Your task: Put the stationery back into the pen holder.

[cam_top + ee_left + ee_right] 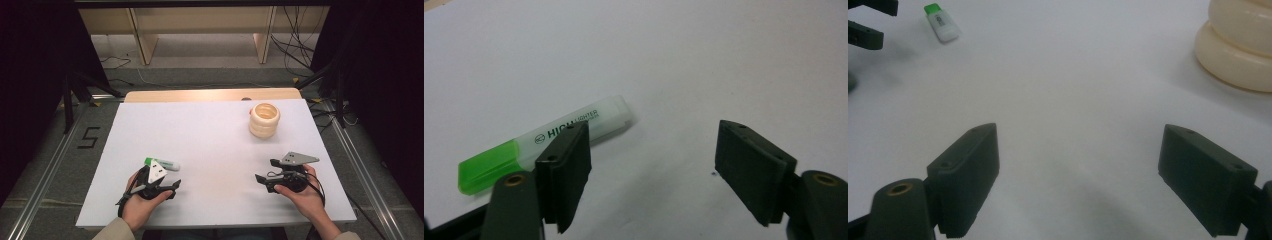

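Note:
A highlighter (163,163) with a white body and a green cap lies on the white sheet, near the left front. In the left gripper view the highlighter (544,145) rests just beyond and left of the left-hand jaw, outside the gap. My left gripper (174,181) (651,170) is open with nothing between its jaws. My right gripper (265,170) (1078,175) stands open over bare sheet at the right front, pointing left. The right gripper view shows the highlighter (941,22) far off beside the left gripper's jaws (868,30).
A cream ribbed ring-shaped holder (264,120) (1243,45) stands at the back right of the white sheet (210,135). A wooden table edge (210,95) shows behind the sheet. Metal rails, cables and a wooden frame lie on the floor around the table.

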{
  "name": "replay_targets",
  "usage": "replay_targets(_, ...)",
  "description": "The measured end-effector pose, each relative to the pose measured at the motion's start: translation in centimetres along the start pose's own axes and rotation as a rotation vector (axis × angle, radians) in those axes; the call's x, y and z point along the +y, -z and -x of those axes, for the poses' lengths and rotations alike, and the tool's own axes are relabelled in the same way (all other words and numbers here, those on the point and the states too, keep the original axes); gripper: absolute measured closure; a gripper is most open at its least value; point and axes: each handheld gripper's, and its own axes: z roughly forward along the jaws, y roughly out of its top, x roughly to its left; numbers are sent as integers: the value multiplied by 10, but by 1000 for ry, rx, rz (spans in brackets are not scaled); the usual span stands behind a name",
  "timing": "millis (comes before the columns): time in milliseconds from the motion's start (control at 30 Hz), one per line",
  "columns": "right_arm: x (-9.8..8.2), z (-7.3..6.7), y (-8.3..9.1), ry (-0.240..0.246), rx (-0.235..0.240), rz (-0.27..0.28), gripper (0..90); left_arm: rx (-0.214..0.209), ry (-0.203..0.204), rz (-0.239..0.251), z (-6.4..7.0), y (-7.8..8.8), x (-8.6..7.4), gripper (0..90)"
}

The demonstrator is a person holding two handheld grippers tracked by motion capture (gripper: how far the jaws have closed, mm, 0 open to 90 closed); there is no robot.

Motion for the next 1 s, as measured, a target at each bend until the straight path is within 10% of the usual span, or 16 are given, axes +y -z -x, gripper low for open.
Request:
replay_targets(267,0,0,-1,-2,-1,-1,173,-36,112,-1,-4,-6,11,693)
replay_targets(400,0,-1,-1,3,7,-1,172,17,96,-37,-1,-15,22,878)
replay_targets(1000,-1,-2,-1,13,12,-5,173,126,92,-187,-10,-82,52,897)
